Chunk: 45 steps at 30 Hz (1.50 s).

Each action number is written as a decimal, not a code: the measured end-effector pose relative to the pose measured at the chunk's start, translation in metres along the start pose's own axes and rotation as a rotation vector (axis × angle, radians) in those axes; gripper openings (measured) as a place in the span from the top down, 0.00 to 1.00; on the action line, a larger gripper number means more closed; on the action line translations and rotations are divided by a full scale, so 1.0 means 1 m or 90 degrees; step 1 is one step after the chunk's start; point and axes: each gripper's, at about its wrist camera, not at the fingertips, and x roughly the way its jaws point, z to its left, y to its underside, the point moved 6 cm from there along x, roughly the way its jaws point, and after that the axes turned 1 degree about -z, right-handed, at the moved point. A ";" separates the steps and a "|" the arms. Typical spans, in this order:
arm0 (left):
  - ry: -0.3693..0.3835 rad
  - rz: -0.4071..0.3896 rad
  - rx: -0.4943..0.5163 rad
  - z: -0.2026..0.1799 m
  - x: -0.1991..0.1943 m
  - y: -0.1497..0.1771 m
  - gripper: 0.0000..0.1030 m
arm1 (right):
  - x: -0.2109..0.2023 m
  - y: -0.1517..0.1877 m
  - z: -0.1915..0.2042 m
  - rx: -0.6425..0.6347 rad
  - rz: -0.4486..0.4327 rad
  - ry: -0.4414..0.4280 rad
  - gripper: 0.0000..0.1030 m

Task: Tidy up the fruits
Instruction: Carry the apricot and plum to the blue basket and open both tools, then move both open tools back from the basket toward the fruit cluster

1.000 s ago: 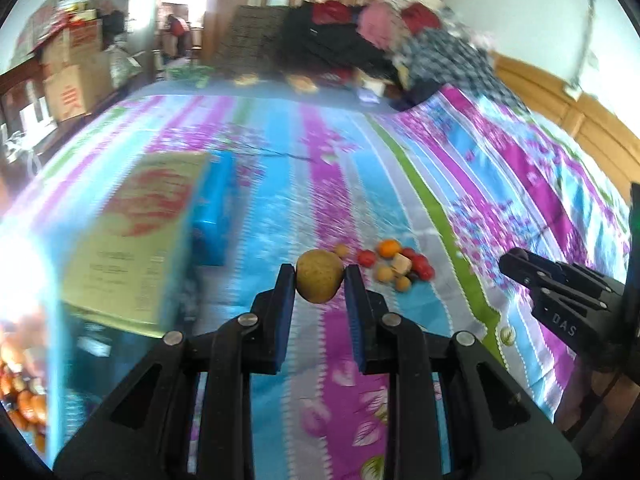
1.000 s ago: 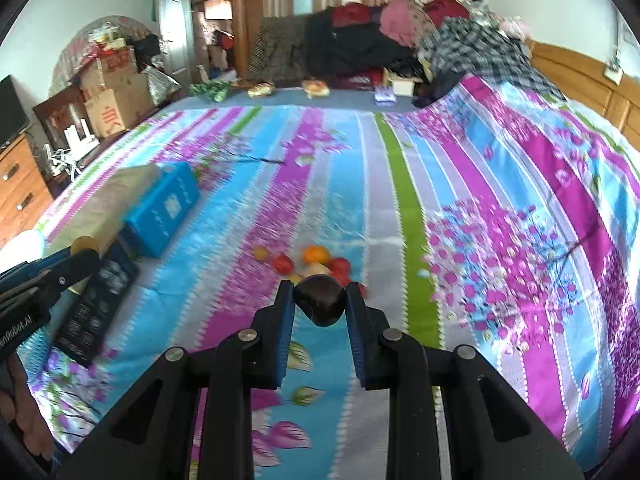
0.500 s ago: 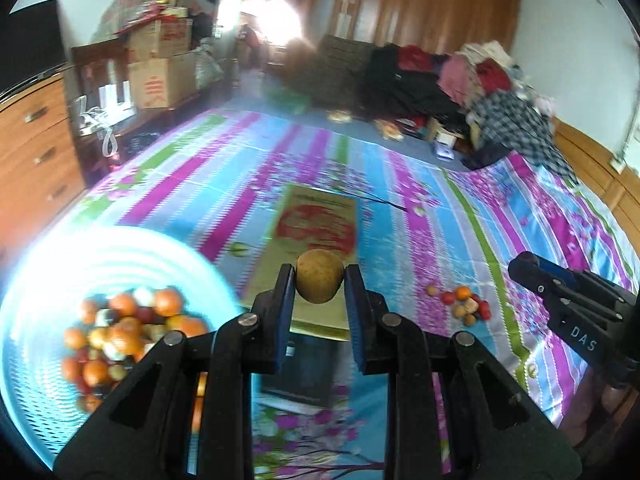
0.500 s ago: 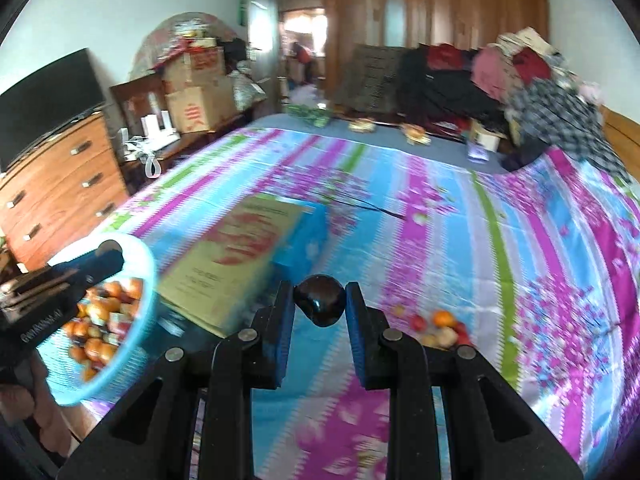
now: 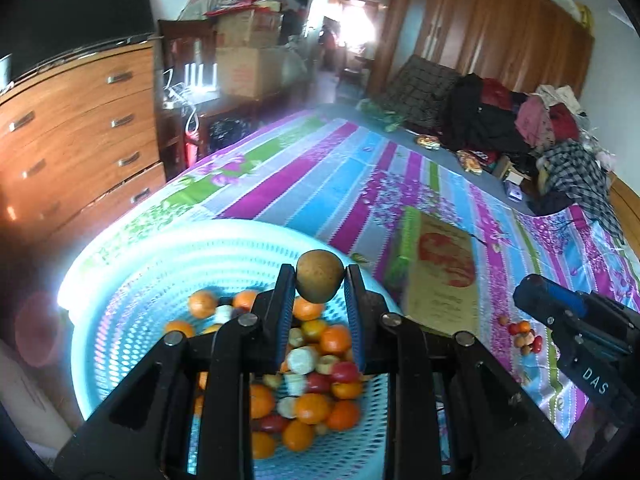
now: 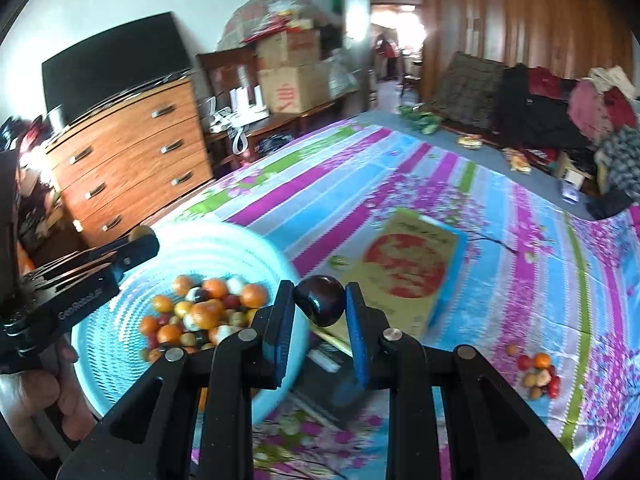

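Holding two fruits (image 5: 319,276); one basket (image 5: 132,264)

Both claws (image 5: 320,280) (image 6: 320,304) w/ fruit now over basket (image 5: 120,264), away from loose pile (image 6: 536,376).

Wooden dresser (image 5: 76,136), striped bedspread (image 5: 344,184)

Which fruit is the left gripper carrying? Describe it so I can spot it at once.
Find the pale blue basket on the striped bedspread. Above its rim, the left gripper pinches a round brown fruit. It is dull tan and speckled, unlike the orange and red fruits below.
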 end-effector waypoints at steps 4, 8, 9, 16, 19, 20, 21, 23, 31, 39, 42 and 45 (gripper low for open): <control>-0.010 0.010 -0.015 0.021 0.004 0.004 0.75 | 0.018 0.000 0.027 -0.011 0.026 -0.032 0.72; -0.018 0.024 -0.031 0.045 0.006 0.007 0.75 | 0.033 0.002 0.048 -0.027 0.048 -0.050 0.72; -0.020 0.027 -0.033 0.049 0.007 0.008 0.75 | 0.036 0.003 0.052 -0.029 0.052 -0.054 0.72; -0.026 0.053 -0.043 0.065 0.014 0.013 0.75 | 0.050 0.006 0.072 -0.040 0.079 -0.072 0.72; -0.025 0.057 -0.047 0.069 0.015 0.013 0.75 | 0.053 0.008 0.076 -0.044 0.085 -0.072 0.72; -0.024 0.058 -0.048 0.069 0.016 0.012 0.75 | 0.054 0.007 0.077 -0.045 0.086 -0.072 0.72; -0.023 0.058 -0.050 0.071 0.016 0.012 0.75 | 0.054 0.008 0.078 -0.047 0.086 -0.073 0.72; -0.022 0.058 -0.052 0.072 0.017 0.012 0.75 | 0.055 0.006 0.079 -0.049 0.087 -0.073 0.72; -0.022 0.062 -0.059 0.074 0.017 0.011 0.75 | 0.058 0.007 0.084 -0.053 0.095 -0.078 0.72; -0.045 0.045 -0.072 0.080 0.013 0.010 0.30 | 0.059 0.008 0.083 -0.045 0.101 -0.080 0.68; -0.053 0.044 -0.071 0.081 0.014 0.011 0.26 | 0.058 0.008 0.084 -0.042 0.100 -0.087 0.41; -0.057 0.044 -0.079 0.085 0.014 0.012 0.19 | 0.054 0.008 0.085 -0.043 0.091 -0.089 0.17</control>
